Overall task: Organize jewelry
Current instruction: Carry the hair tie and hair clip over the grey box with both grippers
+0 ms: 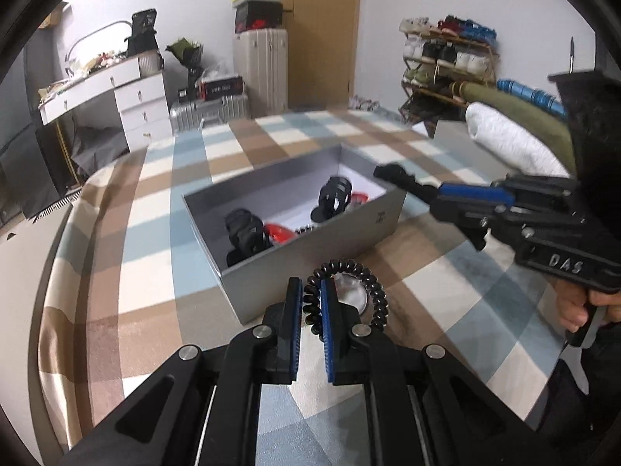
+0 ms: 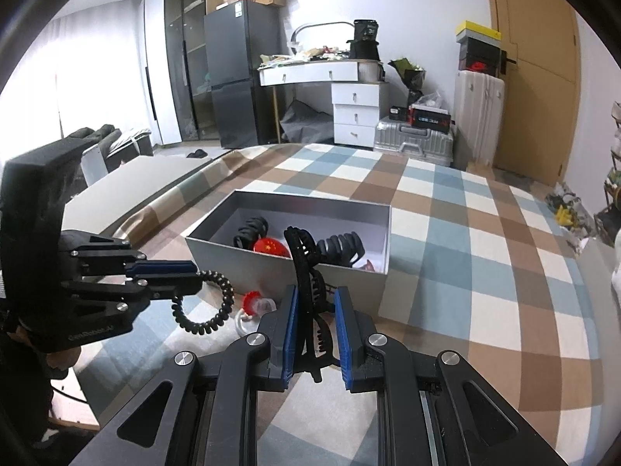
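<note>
Clamping one side of a black spiral coil hair tie [image 1: 349, 291], the left gripper [image 1: 310, 299] has its blue ribbed pads drawn narrow on the coil, so the free loop hangs to the right of the jaws, just in front of the near wall of the grey rectangular cardboard box [image 1: 310, 240]. The right gripper [image 2: 315, 306] is likewise closed narrow, holding a black plastic claw hair clip [image 2: 304, 272] upright, its curved toothed spine rising between the pads toward the box. To place the hair tie well, it should probably be carried clear above the box rim before release, since the springy coil could catch the thin wall edge; an open patch of the white box floor is the better drop point. The box already contains two other black claw clips [image 1: 248, 233], glossy and slotted, and a round red item [image 1: 277, 231] lying between them. On the blue, brown and cream checked cloth [image 1: 155, 233], just outside the near wall, lies a small clear plastic piece with a red cap [image 2: 254, 303], not yet collected. The cloth looks soft and matte, the box smooth and rigid.
</note>
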`<state>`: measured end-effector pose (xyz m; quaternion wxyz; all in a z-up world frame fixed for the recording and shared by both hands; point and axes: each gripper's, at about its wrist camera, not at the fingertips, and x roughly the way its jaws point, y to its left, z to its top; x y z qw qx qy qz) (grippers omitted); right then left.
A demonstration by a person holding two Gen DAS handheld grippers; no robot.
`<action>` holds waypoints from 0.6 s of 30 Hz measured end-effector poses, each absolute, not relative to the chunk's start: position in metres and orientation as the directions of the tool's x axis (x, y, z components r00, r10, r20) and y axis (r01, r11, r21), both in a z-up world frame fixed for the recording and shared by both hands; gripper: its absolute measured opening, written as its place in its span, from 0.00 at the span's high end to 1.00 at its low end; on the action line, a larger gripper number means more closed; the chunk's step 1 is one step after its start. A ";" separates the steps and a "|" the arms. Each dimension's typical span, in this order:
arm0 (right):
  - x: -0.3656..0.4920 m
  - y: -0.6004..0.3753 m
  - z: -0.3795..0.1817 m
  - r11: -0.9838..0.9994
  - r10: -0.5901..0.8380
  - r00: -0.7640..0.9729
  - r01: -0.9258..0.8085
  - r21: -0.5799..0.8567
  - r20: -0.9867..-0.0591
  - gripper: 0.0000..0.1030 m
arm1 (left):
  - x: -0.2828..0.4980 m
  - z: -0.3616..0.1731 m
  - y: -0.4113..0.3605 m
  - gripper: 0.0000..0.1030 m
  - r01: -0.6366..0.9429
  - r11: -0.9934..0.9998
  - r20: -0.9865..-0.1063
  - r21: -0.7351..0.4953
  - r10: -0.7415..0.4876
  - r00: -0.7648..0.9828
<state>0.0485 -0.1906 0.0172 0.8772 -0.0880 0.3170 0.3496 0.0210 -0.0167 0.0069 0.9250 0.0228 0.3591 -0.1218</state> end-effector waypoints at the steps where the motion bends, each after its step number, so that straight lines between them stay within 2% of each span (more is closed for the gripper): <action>1: 0.048 -0.191 0.018 0.739 0.559 0.553 -0.670 0.069 -0.618 0.83 | 0.021 0.008 -0.016 0.95 0.238 0.970 -0.665 -0.048 -0.209 0.717; 18: 0.049 -0.195 0.021 0.746 0.573 0.569 -0.660 0.088 -0.590 0.83 | 0.024 0.018 0.003 0.95 0.156 0.984 -0.594 -0.086 -0.176 0.785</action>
